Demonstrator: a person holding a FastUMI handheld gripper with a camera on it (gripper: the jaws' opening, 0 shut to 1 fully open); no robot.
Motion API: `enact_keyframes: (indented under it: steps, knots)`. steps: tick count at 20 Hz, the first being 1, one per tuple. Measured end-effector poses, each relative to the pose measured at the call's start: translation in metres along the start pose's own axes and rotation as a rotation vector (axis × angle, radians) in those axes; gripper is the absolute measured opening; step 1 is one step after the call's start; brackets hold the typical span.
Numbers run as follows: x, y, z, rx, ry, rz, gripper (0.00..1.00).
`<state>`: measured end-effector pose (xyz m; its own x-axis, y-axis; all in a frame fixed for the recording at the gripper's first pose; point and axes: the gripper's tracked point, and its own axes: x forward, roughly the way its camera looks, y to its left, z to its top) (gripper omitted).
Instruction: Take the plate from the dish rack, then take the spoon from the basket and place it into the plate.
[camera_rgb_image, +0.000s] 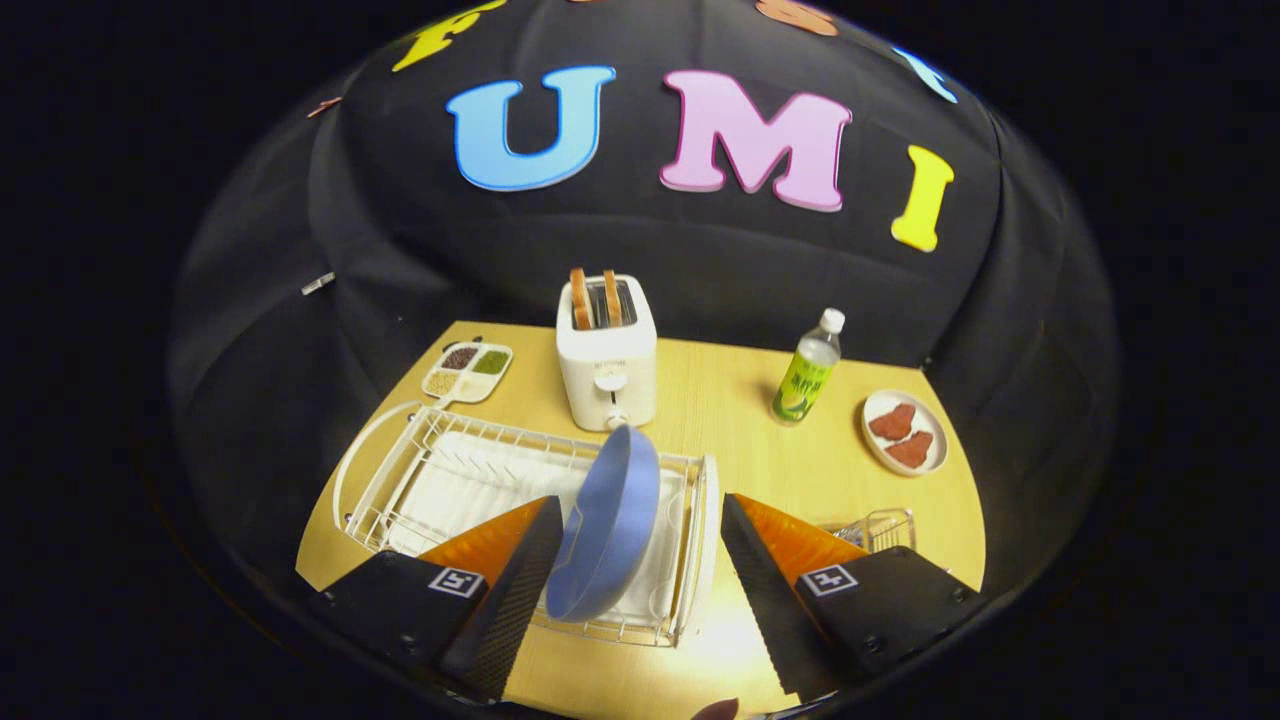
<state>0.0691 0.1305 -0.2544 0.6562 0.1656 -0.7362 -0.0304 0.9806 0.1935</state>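
Note:
A blue plate (610, 525) stands on edge in the white wire dish rack (400, 470) on the wooden table (730, 400). My gripper (640, 600) is open and hovers over the rack's right end. The plate sits between the fingers, close against the left finger (510, 585), with a wide gap to the right finger (765, 590). Beyond the right finger, a small wire basket (885, 525) peeks out, mostly hidden. I cannot make out what is inside it.
A white toaster (607, 365) with two toast slices stands behind the rack. A green-labelled bottle (806, 375) and a small dish with red pieces (905, 432) are at the back right. A divided tray of grains (467, 371) sits at the back left.

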Motion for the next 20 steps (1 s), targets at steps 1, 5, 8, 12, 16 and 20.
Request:
enact_keyframes:
  steps: [1, 5, 8, 12, 16, 20]
  knots:
    - [0.012, 0.002, -0.009, 0.024, 0.037, 0.0, 0.99]
    - [0.047, 0.008, -0.034, 0.127, 0.148, -0.02, 0.88]
    - [0.062, 0.01, -0.047, 0.158, 0.22, -0.052, 0.6]
    - [0.062, 0.001, -0.042, 0.163, 0.234, -0.11, 0.36]
    - [0.058, -0.006, -0.031, 0.165, 0.215, -0.159, 0.31]
    - [0.054, -0.008, -0.021, 0.121, 0.193, -0.183, 0.3]
